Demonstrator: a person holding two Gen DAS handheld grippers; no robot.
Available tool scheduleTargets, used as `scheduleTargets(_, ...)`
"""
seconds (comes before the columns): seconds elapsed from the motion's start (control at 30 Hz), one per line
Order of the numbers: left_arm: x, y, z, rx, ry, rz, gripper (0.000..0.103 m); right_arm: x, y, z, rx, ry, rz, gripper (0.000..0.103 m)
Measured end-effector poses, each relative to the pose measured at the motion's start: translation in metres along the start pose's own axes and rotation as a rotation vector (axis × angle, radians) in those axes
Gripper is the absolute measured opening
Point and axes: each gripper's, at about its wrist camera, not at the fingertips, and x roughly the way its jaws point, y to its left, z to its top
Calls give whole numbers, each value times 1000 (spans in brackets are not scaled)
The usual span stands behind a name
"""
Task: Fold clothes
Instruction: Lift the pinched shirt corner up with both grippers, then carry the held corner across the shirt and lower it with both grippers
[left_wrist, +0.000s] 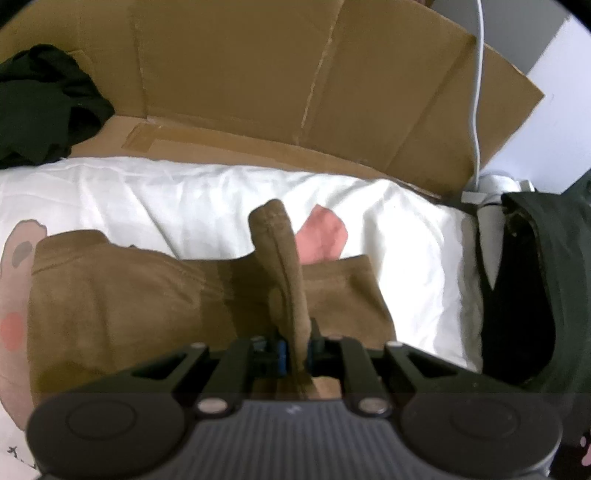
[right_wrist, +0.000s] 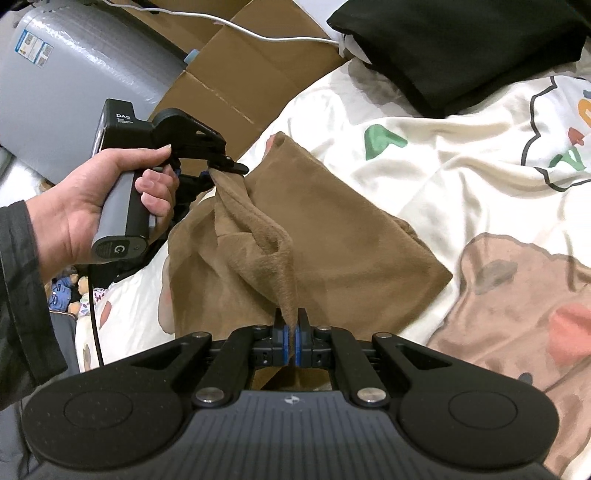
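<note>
A brown fleece garment (right_wrist: 332, 236) lies partly folded on a white printed bed sheet (right_wrist: 461, 177). My right gripper (right_wrist: 291, 332) is shut on one edge of it and holds that edge above the sheet. My left gripper (left_wrist: 295, 347) is shut on another edge of the garment (left_wrist: 122, 295), which stands up in a ridge between its jaws. The left gripper also shows in the right wrist view (right_wrist: 227, 166), held in a hand, lifting the cloth at the far left. A taut fold of cloth runs between the two grippers.
Flattened cardboard (left_wrist: 295, 74) lies beyond the sheet. Black clothes sit at the left (left_wrist: 44, 103) and right (left_wrist: 535, 288) of the left wrist view. A black garment (right_wrist: 461, 48) lies at the top of the right wrist view. A white cable (right_wrist: 258, 33) and a grey cylinder (right_wrist: 81, 74) are nearby.
</note>
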Motion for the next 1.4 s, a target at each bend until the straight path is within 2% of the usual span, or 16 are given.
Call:
scheduleTargets(0.3,5,-19,-5,85,7,15,11,-1,-12,1,35,1,-10,3)
scheduleTargets(0.77,14,-25,-7,86,31,28,11,-2,-24,0,49,-4,-18,3)
scheduleTargets(0.97,17,-27,-8,99,56,27,15,-4,-22,0,13,-6,3,5)
scheduleTargets(1.13,18,-28,-10,113,56,30,16,-6,-29,4,44,-19,14,8)
scheduleTargets(1.4,15,-29,-8,115,52,35,18,-8,-41,8,107,-45,-12,8)
